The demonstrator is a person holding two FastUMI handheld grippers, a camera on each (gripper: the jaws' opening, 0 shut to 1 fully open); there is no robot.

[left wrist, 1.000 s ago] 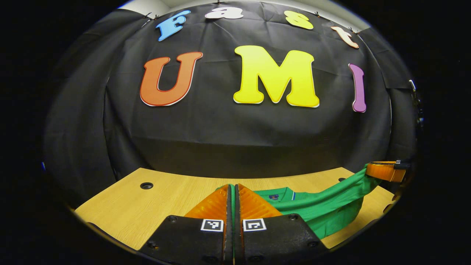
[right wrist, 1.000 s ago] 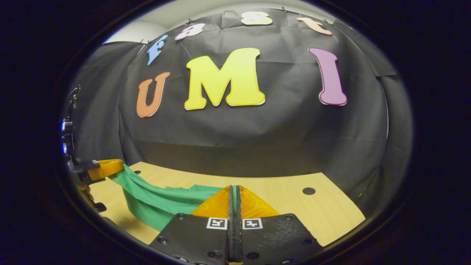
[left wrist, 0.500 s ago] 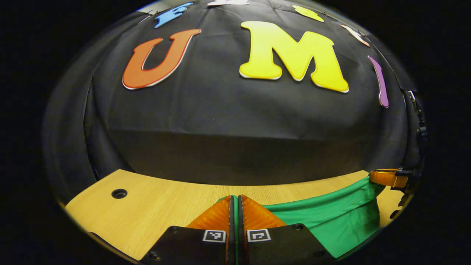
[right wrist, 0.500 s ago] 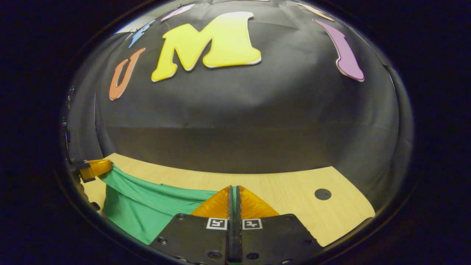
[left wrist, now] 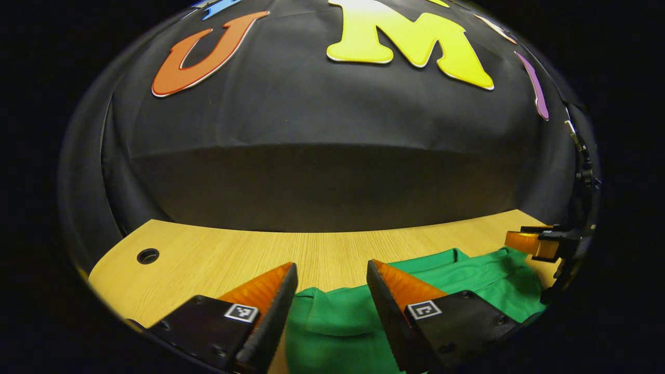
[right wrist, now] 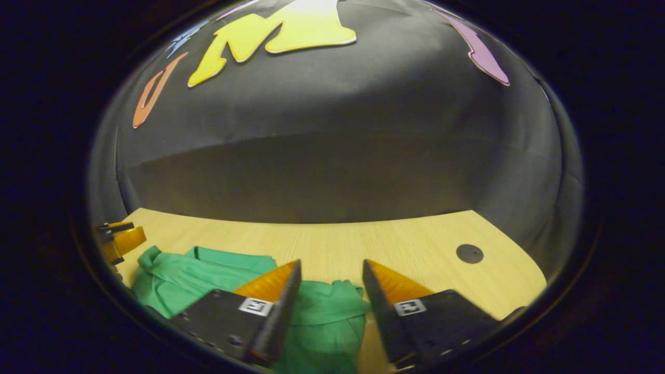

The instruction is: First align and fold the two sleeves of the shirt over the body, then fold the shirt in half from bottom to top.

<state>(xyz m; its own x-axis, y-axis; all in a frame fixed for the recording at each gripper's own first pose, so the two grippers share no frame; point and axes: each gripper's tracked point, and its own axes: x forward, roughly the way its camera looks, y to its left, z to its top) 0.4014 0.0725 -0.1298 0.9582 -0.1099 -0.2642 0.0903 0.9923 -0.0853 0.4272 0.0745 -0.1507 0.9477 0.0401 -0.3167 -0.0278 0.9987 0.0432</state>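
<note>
Both grippers spread wide over a green shirt on the table.

Left gripper [left wrist: 330, 270]: jaws apart, nothing between them; the green shirt [left wrist: 358, 317] lies on the wooden table [left wrist: 208, 259] below, its long axis running toward the right gripper [right wrist: 328, 267]. Right gripper: jaws apart too, the shirt bunched beneath. No containers seen. A round hole [left wrist: 148, 255] sits near the table's far corner.

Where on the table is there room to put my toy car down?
Bare table lies between the green shirt and the wall, and right of the shirt near the round hole. The shirt crowds the near edge.
</note>
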